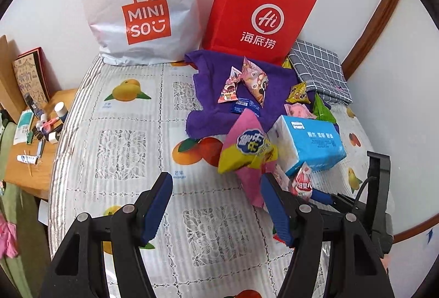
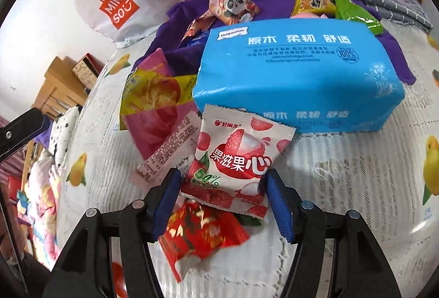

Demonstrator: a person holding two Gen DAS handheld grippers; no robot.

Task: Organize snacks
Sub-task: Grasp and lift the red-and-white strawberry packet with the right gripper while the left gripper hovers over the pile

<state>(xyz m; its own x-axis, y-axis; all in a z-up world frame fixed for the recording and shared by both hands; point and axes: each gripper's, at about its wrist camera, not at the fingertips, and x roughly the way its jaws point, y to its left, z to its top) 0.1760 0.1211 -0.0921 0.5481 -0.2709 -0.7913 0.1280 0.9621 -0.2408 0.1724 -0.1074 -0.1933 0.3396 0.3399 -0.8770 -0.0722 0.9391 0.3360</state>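
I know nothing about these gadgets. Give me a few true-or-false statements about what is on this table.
1. The red paper bag stands upright beside the white plastic bag. True.
2. The blue tissue pack lies inside the red paper bag. False: it lies on the table.
3. The pink-and-white lychee candy packet sits between the fingers of the right tool. True.
4. The left tool grips the purple cloth. False: nothing is between its fingers.

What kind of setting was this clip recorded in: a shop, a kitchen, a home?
Most likely a lived-in room at home. A table under a fruit-print tablecloth stands against a wall with shopping bags on it, a cluttered wooden side desk sits beside it, and heaped clothes or bedding lie nearby.
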